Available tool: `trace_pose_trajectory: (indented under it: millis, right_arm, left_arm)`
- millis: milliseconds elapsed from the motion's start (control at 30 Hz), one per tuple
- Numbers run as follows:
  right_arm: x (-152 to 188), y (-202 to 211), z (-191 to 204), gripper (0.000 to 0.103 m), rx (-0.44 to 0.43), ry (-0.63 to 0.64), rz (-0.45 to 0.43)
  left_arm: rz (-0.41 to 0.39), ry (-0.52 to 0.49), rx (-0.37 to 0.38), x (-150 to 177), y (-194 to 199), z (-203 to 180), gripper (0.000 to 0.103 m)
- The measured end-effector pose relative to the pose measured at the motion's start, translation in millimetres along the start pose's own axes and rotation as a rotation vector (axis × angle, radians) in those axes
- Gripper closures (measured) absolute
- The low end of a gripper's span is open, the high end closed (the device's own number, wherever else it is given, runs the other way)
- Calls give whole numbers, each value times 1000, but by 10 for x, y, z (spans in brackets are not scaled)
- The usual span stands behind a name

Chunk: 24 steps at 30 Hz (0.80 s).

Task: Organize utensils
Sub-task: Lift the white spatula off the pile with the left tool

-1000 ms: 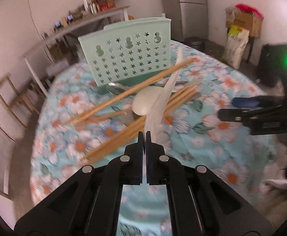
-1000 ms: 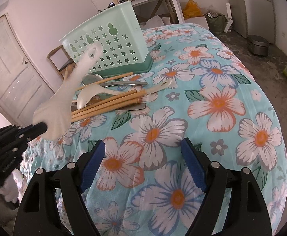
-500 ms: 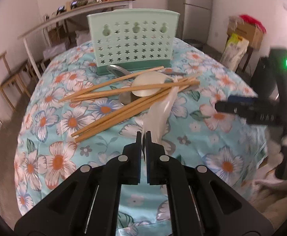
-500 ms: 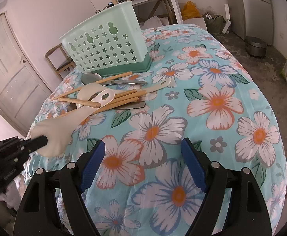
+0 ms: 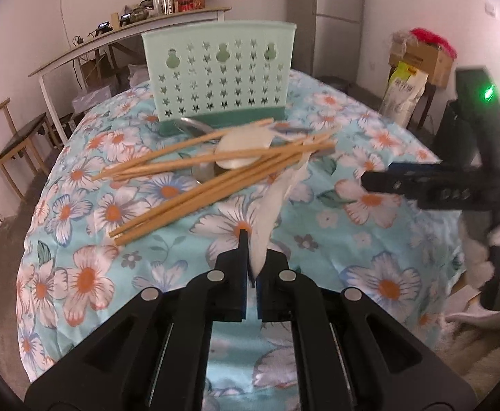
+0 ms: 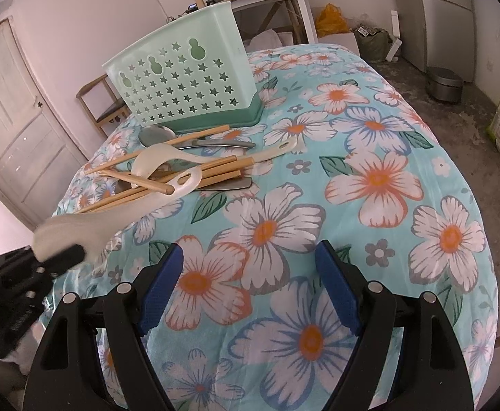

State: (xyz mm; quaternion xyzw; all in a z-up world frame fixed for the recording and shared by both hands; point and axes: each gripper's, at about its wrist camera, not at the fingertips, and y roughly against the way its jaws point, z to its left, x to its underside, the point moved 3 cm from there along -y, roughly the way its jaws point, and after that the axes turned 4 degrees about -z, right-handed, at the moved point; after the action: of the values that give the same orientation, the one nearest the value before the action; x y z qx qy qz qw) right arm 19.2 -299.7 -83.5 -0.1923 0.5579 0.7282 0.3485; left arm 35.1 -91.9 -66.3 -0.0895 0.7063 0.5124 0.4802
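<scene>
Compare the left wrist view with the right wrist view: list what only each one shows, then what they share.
Only the left wrist view: the left tongs seen from behind, shut on the white spatula, and a cardboard box by the wall.
Only the right wrist view: the right tongs open over the floral tablecloth, holding nothing, plus a white door.
Both: the mint utensil holder, the chopsticks piled with spoons in front of it, and the spatula.

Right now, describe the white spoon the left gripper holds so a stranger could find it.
Start at the mint basket on the floral cloth, then drop to the utensil pile before it. The white plastic spoon slants out of that pile, pinched by the left gripper; unlike its twin, it is held.
</scene>
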Motion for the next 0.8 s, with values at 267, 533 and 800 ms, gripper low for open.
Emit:
trace_pose_trajectory:
  millis: [267,533,800]
  right_arm:
    - [-68,34,-32,26,31,4,-12]
    - [-205,204,-10,26,59,46,-69]
    - [-492,175,334,29,-15,138,-101]
  left_arm:
    - [-20,171,255,-47,239,214,100]
    - [60,328,276,160,81,532,100]
    - [46,345,351,184,165,571,101]
